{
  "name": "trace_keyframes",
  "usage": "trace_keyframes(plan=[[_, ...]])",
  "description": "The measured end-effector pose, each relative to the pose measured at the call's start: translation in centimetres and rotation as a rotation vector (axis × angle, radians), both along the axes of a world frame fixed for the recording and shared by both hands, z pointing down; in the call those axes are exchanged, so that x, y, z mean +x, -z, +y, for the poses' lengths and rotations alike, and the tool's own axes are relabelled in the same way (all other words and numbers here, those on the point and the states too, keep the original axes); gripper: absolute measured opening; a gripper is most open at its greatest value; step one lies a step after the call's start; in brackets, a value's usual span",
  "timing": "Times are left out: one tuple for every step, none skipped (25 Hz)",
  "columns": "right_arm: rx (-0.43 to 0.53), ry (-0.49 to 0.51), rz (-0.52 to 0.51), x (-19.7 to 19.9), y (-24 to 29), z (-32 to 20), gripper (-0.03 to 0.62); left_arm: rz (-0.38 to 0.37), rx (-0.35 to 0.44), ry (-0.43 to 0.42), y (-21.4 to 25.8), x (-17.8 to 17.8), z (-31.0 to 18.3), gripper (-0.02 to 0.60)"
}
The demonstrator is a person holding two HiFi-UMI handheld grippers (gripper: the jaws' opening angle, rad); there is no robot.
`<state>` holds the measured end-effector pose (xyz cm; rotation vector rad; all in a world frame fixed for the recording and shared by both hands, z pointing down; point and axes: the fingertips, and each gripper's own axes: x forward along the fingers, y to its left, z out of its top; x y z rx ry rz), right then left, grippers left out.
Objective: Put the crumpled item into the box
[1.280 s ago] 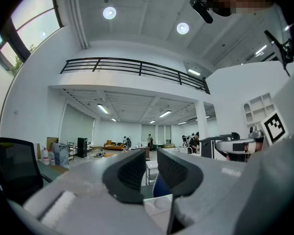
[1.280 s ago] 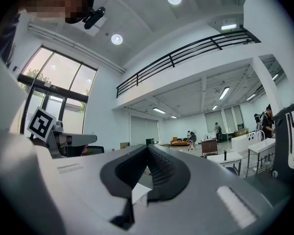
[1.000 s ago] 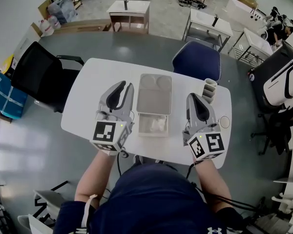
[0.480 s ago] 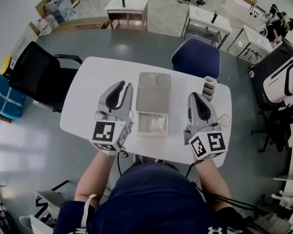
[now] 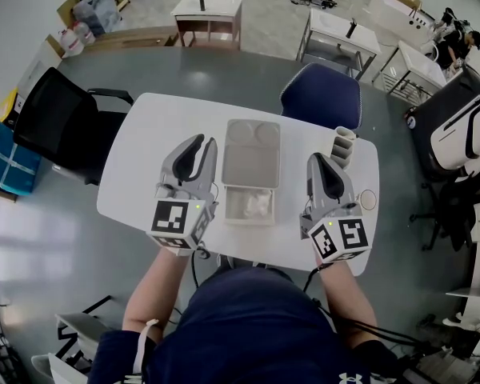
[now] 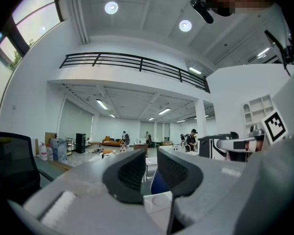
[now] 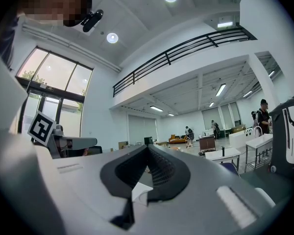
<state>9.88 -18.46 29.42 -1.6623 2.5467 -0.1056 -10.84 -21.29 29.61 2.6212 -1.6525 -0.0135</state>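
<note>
Two grippers hover over the near part of the white table, one on each side of the box, and neither carries anything: the left gripper has its jaws a narrow gap apart with only the room showing between them, while the right gripper has its tips pressed together on nothing. The crumpled item appears to lie inside the box already, in the shallow near compartment between the two grippers, so the main job looks done or nearly so. From here the likeliest slip would be a tool dipping in to tidy it: the ribbed jaws could catch a fold and drag the item back out over the low wall, since it looks light and loose. A sideways nudge from either gripper could also slide the box toward the near table edge, as nothing seems to hold it down. If the grey half lying just beyond the compartment is a lid (it cannot be told for sure), folding it over might pinch any part that bulges above the rim. The stack of cups stands just beyond the right gripper and could be tipped by a forward swing. As for the item itself, it is a pale, whitish wad, wrinkled and uneven, filling much of the compartment; whether it is paper, tissue or film is too small to tell
</note>
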Motion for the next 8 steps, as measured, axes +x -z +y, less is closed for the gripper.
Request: trace_keyframes(plan=[[0.0,0.0,0.0,0.01,-0.03,0.0,0.002,0.0,-0.001,-0.001,-0.04,0.06,-0.01,0.081],[-0.001,0.0,0.001,0.01,-0.03,-0.01,0.002,0.001,-0.001,-0.002,-0.06,0.09,-0.03,0.081],[-0.001,-0.001,0.001,0.0,-0.02,-0.04,0.002,0.001,-0.002,-0.002,-0.07,0.08,-0.06,0.081],[-0.001,-0.001,0.0,-0.05,0.0,-0.08,0.002,0.0,-0.002,-0.003,-0.06,0.01,-0.1,0.081],[-0.001,-0.001,0.001,-0.14,0.02,-0.11,0.002,-0.001,-0.002,-0.003,-0.07,-0.08,-0.14,0.081],[-0.001,-0.001,0.002,-0.23,0.04,-0.14,0.002,-0.001,-0.002,-0.003,-0.08,-0.19,-0.18,0.081],[-0.001,-0.001,0.003,-0.32,0.05,-0.17,0.002,-0.002,-0.002,-0.003,-0.1,-0.29,-0.22,0.081],[-0.001,-0.001,0.004,-0.42,0.06,-0.2,0.002,-0.002,-0.002,-0.003,-0.13,-0.39,-0.26,0.081]])
